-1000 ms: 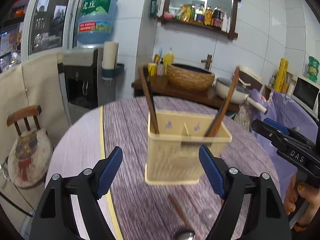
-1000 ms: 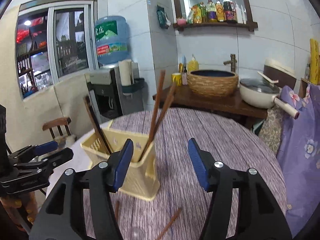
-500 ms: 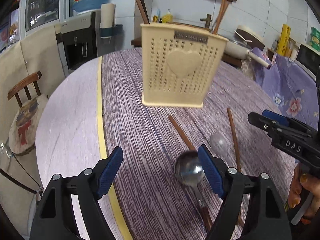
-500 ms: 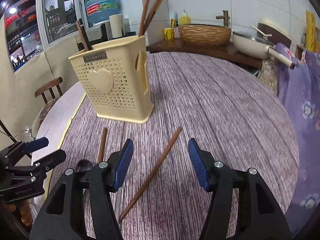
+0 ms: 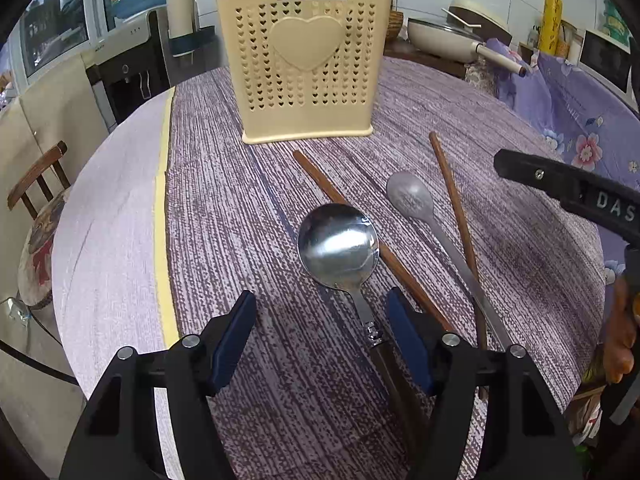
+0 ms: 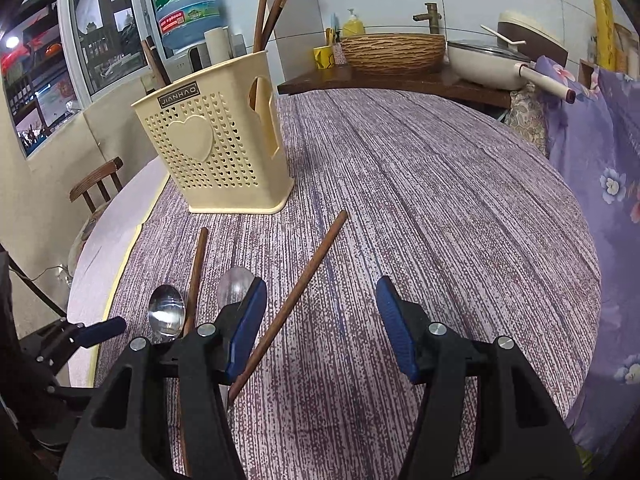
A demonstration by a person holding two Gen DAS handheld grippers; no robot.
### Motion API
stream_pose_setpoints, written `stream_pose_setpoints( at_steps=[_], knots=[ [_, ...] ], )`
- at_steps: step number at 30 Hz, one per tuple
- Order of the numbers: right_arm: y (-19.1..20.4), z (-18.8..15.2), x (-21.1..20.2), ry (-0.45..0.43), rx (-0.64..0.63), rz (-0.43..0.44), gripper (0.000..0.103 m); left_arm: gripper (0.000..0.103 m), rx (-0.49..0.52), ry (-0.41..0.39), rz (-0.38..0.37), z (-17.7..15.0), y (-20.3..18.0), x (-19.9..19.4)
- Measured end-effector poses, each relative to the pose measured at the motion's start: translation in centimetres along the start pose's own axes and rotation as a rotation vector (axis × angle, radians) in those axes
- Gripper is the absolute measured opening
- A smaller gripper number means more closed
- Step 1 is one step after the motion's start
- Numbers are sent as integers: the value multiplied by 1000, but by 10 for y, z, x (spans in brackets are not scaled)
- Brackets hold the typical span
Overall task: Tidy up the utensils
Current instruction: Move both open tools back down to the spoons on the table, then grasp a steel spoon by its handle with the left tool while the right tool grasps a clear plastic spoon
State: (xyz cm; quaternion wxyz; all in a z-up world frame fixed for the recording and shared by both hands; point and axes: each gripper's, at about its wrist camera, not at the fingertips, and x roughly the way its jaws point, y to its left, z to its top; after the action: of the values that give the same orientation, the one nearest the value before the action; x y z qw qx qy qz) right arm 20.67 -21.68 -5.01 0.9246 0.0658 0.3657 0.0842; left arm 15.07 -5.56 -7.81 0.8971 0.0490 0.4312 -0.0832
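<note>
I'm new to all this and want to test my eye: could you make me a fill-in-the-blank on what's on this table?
1. The raised shape on the cream utensil holder is a ____.
2. Loose spoons lying on the table: ____.
3. The shiny spoon has its neck between the open pads of the ____ gripper.
4. The chopsticks in the holder stand ____.

Missing words: heart; two; left; upright
</note>
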Motion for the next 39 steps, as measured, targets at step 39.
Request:
stream_pose_setpoints(
  at_steps=[39],
  knots=[
    [37, -4, 11, 67, -117, 93, 58, 47, -156, -7, 2, 20, 18, 9]
  ],
)
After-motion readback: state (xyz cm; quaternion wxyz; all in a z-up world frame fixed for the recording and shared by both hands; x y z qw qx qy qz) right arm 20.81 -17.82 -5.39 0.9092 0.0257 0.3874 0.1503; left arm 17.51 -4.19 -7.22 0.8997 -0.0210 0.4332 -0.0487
